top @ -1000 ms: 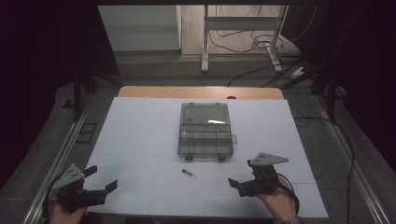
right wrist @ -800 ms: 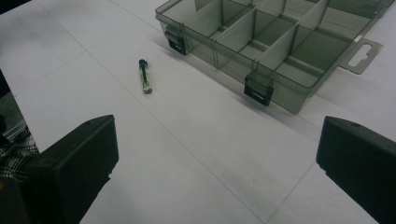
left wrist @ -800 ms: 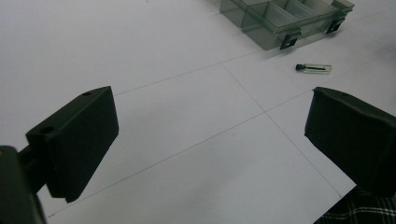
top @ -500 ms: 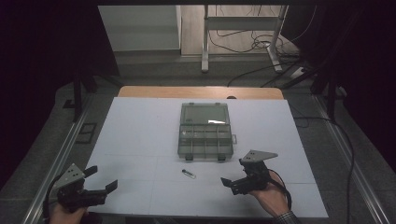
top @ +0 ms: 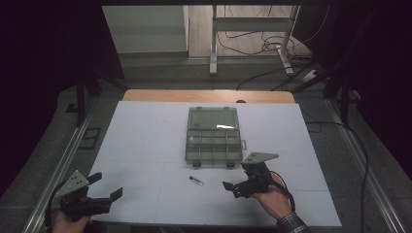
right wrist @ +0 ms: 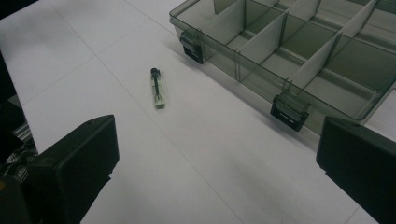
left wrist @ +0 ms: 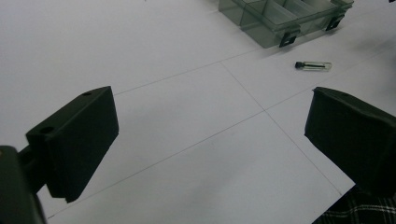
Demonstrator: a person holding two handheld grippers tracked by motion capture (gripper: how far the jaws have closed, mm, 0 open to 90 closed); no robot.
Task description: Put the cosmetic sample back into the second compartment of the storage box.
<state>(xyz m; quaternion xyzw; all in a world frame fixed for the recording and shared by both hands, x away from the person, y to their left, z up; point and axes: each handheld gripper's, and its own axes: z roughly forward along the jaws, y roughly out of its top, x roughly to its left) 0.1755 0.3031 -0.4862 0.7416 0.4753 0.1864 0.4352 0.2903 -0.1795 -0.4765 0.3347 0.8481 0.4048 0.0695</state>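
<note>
Two grippers are over the white table, and the job in hand looks like picking up the small clear vial and putting it in the compartment box.

The vial, with its black cap, lies flat on the table at lower centre of the high view, just below the box's front edge and apart from it; in the right gripper view it sits upper left of centre. The right gripper, lower right of centre in the high view, is spread wide and grips nothing. The left gripper, at the lower left corner, is likewise wide apart and empty, well away from the vial.

To do this well, the right gripper is probably the one to use, being nearer. Turn it so the jaws close across the vial's short width, not along its length, and centre them on the body, away from the cap. Come down until the jaw tips almost meet the table before closing, since so thin a round thing may roll or squirt out. Close gently. The box lid already lies open, with the latches on the front wall, so lift clear of that wall before lowering.
</note>
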